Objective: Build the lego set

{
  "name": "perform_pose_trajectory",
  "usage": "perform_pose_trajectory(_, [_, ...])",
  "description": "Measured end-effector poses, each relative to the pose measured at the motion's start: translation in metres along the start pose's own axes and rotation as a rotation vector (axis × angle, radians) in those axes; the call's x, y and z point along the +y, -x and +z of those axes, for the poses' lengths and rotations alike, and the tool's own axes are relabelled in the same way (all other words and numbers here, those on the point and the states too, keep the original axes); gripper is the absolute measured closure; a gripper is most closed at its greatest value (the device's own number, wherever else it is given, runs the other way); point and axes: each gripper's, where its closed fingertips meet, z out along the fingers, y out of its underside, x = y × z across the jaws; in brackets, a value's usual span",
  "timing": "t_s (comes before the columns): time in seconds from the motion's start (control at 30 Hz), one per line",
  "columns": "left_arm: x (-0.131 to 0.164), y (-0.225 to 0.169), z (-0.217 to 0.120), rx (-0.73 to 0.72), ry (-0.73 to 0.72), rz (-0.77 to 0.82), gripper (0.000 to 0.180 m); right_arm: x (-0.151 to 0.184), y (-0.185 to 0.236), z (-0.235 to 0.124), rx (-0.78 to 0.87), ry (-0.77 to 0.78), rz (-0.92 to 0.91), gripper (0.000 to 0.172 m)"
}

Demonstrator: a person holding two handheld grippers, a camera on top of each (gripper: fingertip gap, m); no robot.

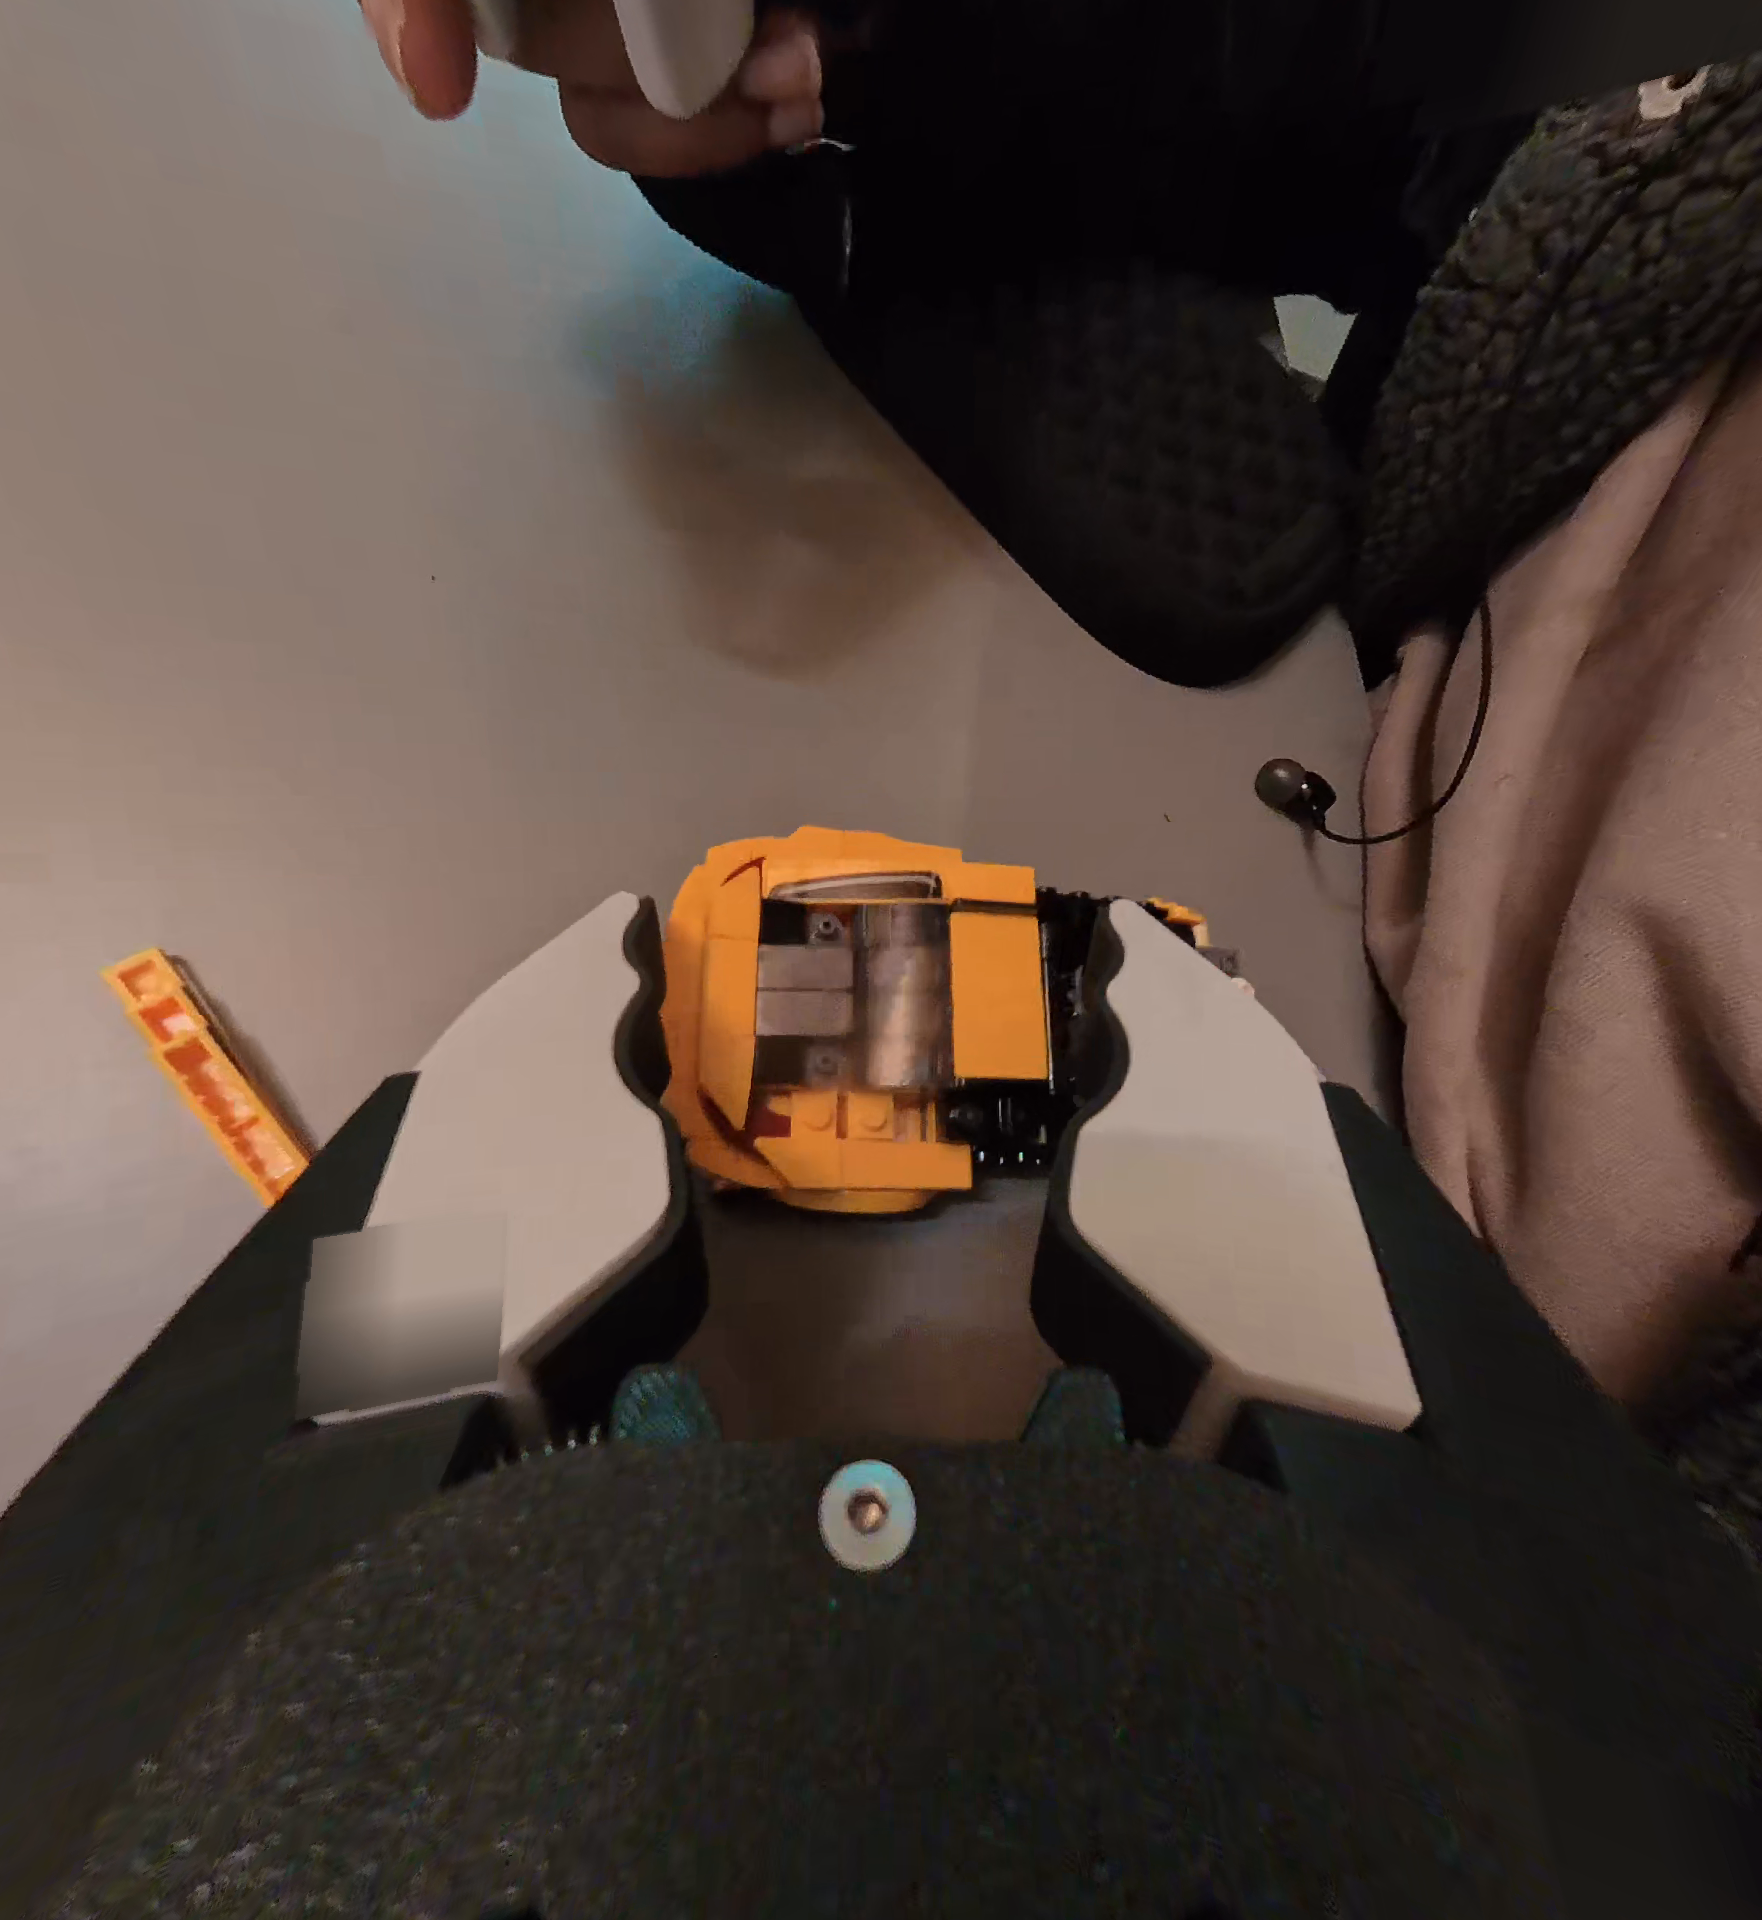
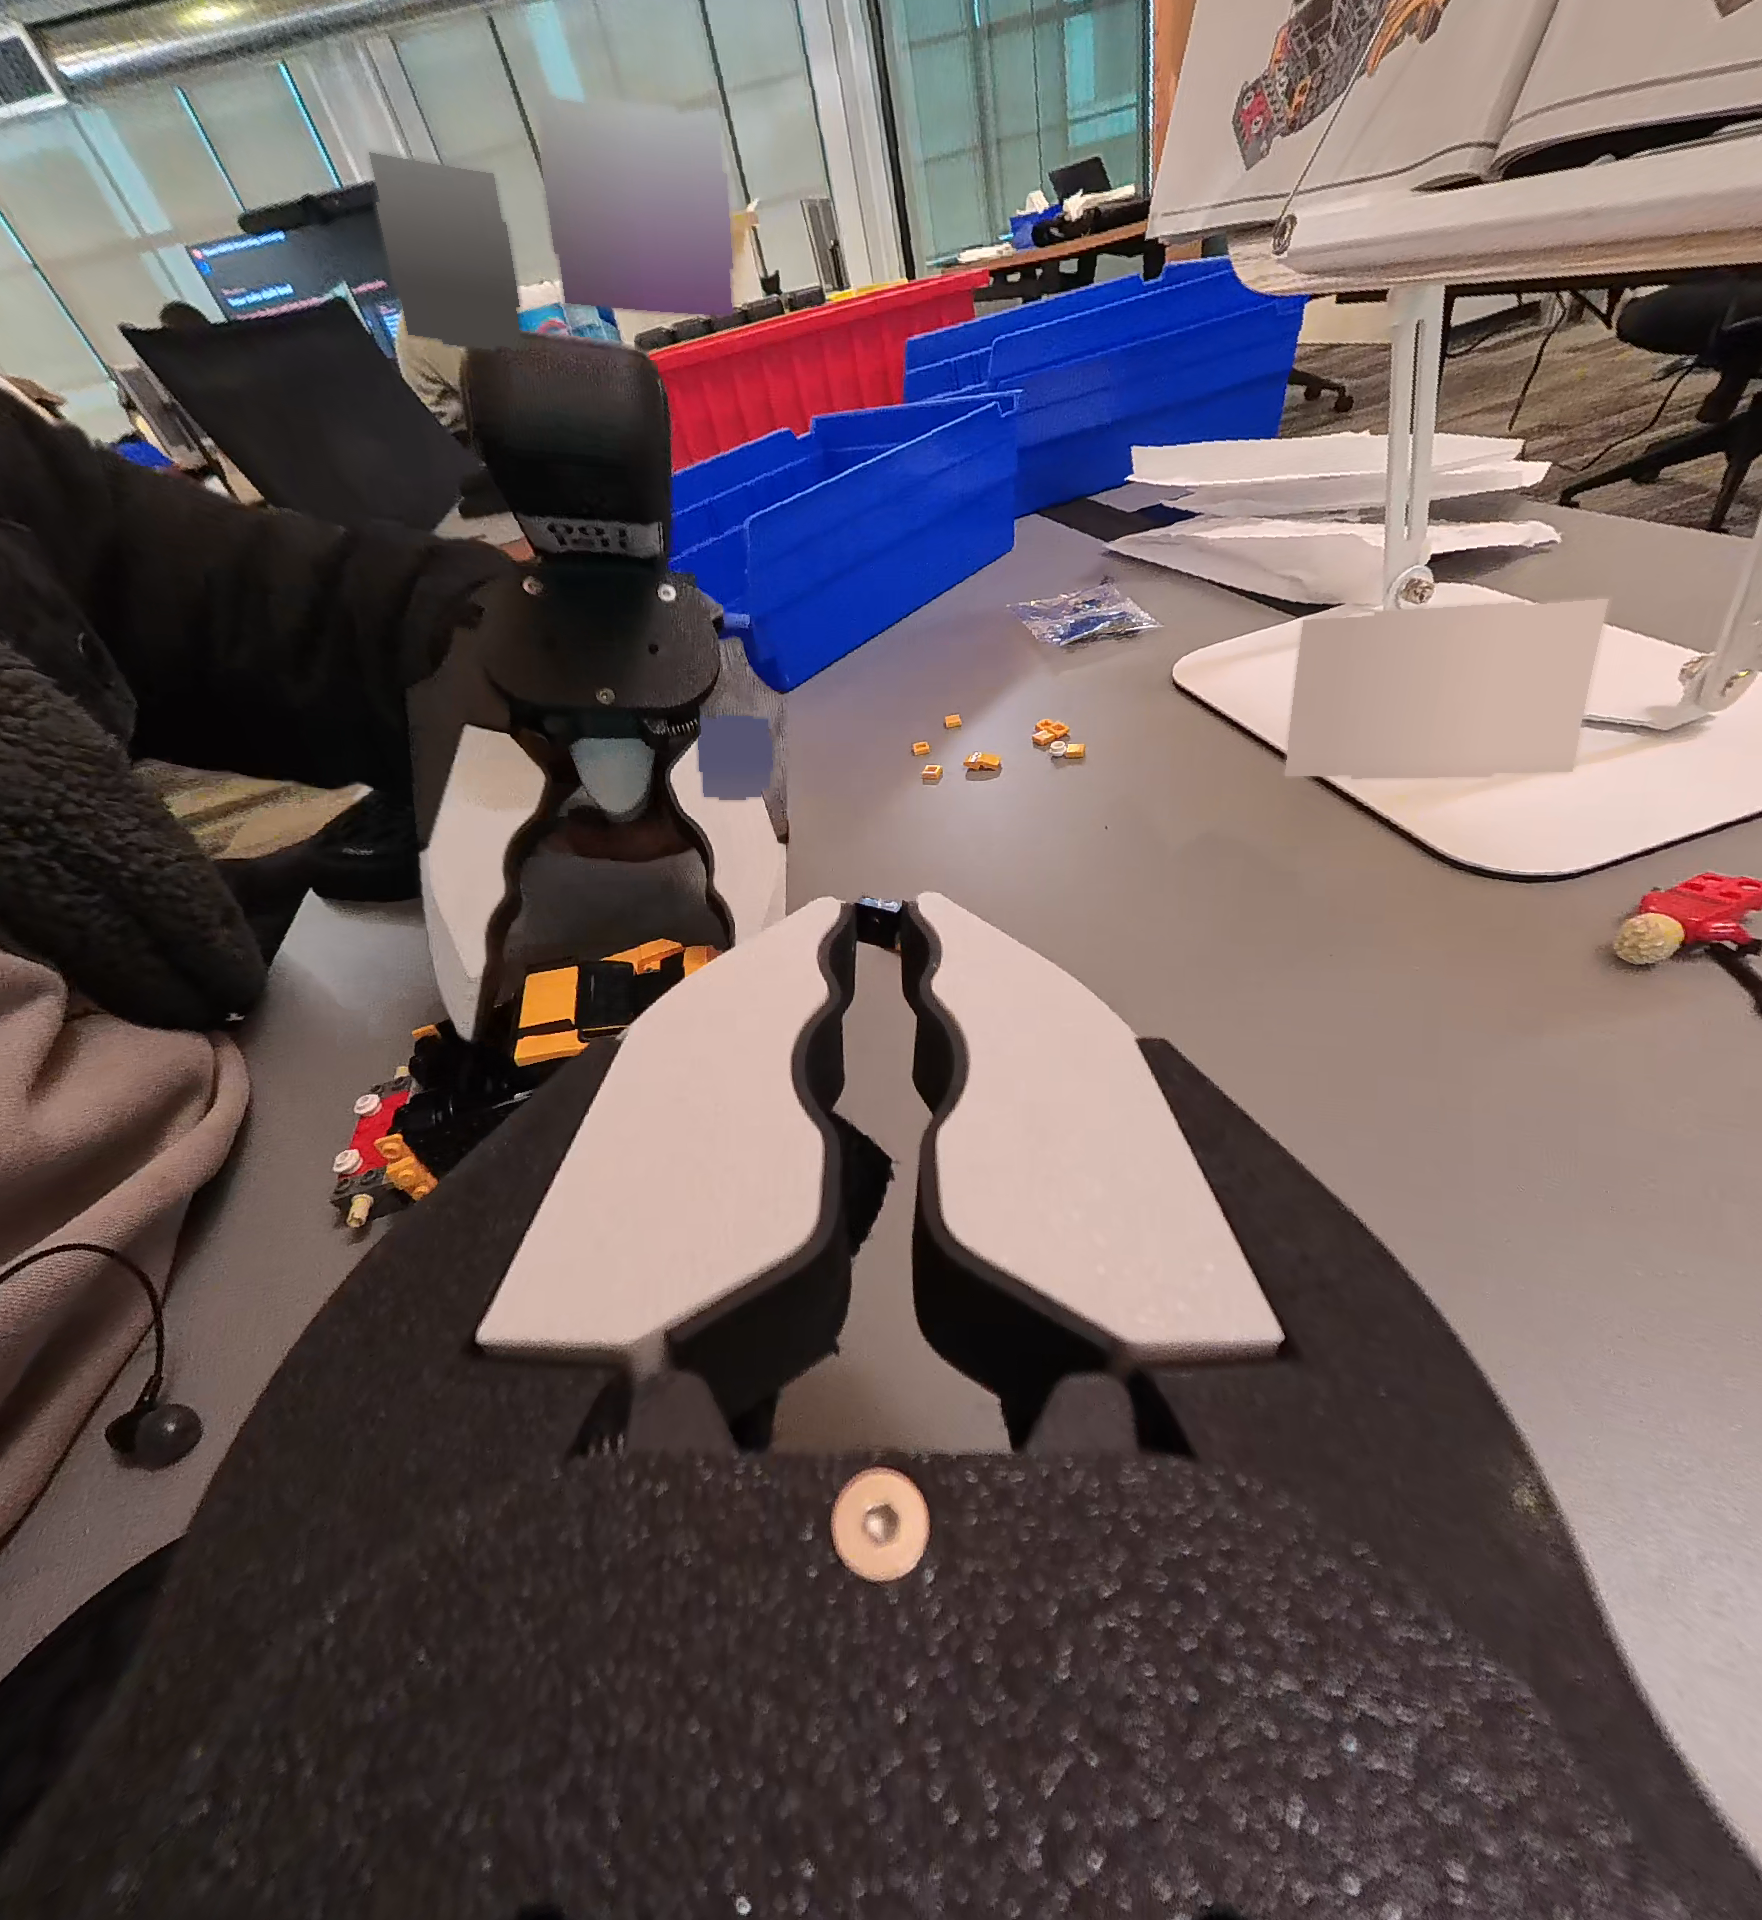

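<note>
Brick-built car, orange and black: slip hazard.
Left gripper (image 1: 872, 971) jaws clamp the car (image 1: 856, 1029); right gripper (image 2: 882, 920) jaws pinch a small black brick (image 2: 877, 923), which could twist free.

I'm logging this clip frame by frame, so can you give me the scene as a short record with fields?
Surface: grey table
Left gripper: jaws wide, straddling an orange and black brick-built car; pad contact unclear
Right gripper: nearly shut on a small black brick at its tips
Loose parts: small orange bricks; red brick piece
Background: blue bins, red bin, book stand
</note>
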Motion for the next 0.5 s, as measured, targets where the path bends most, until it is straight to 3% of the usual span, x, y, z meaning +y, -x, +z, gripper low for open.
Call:
perform_pose_trajectory(0.3, [0.006, 0.003, 0.007, -0.173, 0.450, 0.082, 0.107, 0.003, -0.001, 0.001, 0.012, 0.015, -0.013, 0.164])
perform_pose_trajectory(0.5, [0.011, 0.003, 0.009, -0.178, 0.595, 0.053, 0.105, 0.007, 0.000, -0.002, 0.019, 0.034, -0.043, 0.164])
